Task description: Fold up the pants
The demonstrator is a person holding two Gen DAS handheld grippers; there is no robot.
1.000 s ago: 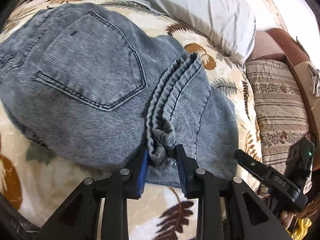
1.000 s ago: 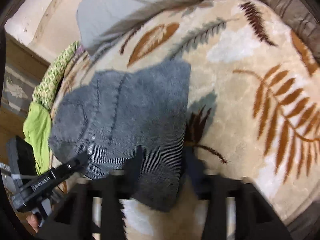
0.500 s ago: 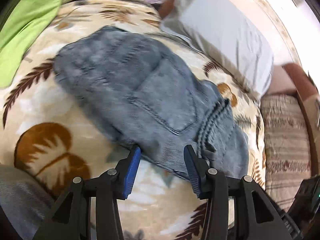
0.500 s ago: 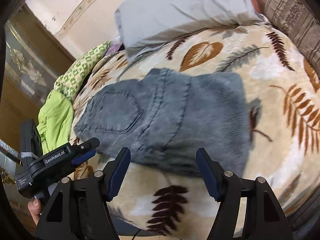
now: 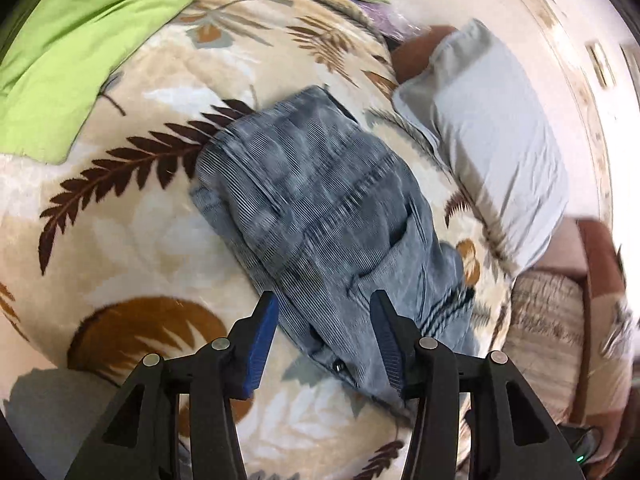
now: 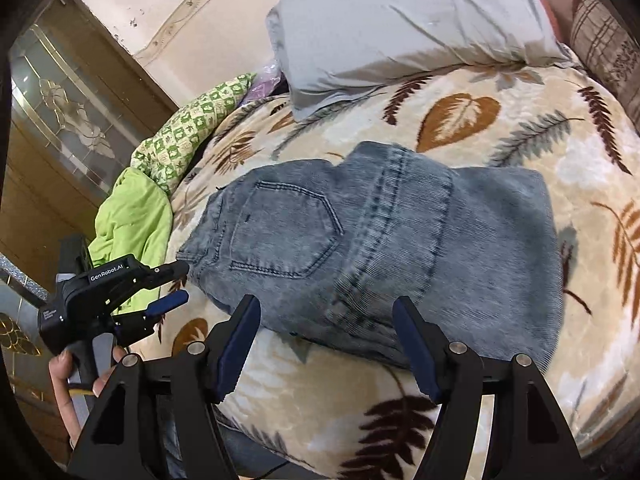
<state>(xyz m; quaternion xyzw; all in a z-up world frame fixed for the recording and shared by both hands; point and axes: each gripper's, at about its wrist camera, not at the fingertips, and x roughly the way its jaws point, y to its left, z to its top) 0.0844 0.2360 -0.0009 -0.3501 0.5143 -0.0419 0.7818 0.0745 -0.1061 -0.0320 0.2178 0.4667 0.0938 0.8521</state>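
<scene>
Folded grey-blue denim pants (image 6: 360,248) lie in a compact bundle on the leaf-patterned blanket (image 6: 500,128), back pocket up. They also show in the left wrist view (image 5: 320,216). My left gripper (image 5: 324,320) is open and empty, lifted above the bundle's near end; it also shows in the right wrist view (image 6: 176,288), off the pants' left edge. My right gripper (image 6: 326,320) is open and empty, held above the near edge of the pants.
A grey pillow (image 6: 400,20) lies behind the pants at the headboard. Lime green cloth (image 6: 132,216) and a green checked cloth (image 6: 192,128) lie at the bed's left side. A striped cushion (image 5: 544,320) sits to the right. A wooden cabinet (image 6: 60,128) stands left.
Both grippers have let go of the pants, opened, and pulled back and up from the bundle. The left one has swung toward the bundle's left end.
</scene>
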